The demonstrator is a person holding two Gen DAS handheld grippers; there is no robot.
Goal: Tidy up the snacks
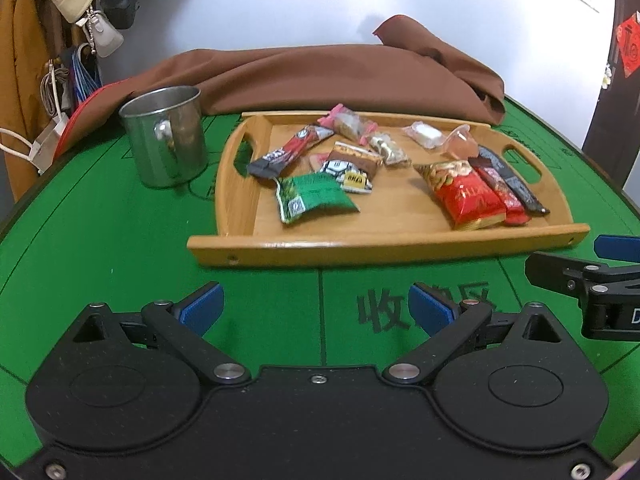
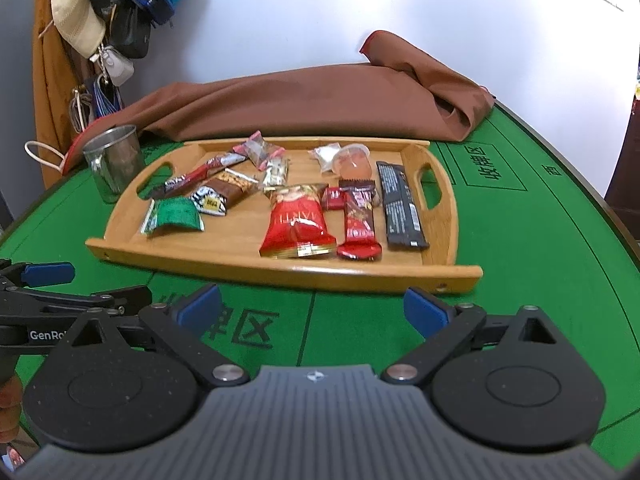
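Both grippers stood wide and empty, with nothing but green felt showing in the gap between the blue pads. In the left wrist view the left gripper (image 1: 316, 306) sat low in the frame, its fingers spread about as far as they go; in the right wrist view the right gripper (image 2: 312, 308) looked the same, with bare table (image 2: 520, 280) between its pads.

Outward from the fingers, the near rail of the wooden tray (image 1: 384, 246) ran across both views just above the pads, apart from them, and neither gripper touched it. The snacks all lay on the tray floor beyond that rail. For the left gripper, the green packet (image 1: 316, 196) lay almost straight ahead, above centre frame, its long axis roughly crosswise. For the right gripper, the red nut bag (image 2: 298, 224) lay straight ahead, above centre frame, and ran lengthwise away from the fingers, with a red bar (image 2: 358, 224) and a black bar (image 2: 402, 210) just to its right, lying much the same way. I judged the left hand nearer the green packet and the right hand nearer the red cluster. The steel mug (image 1: 166, 136) stood on the felt beside the tray's handle, at the middle left of the left wrist frame, perhaps where the snacks were to go
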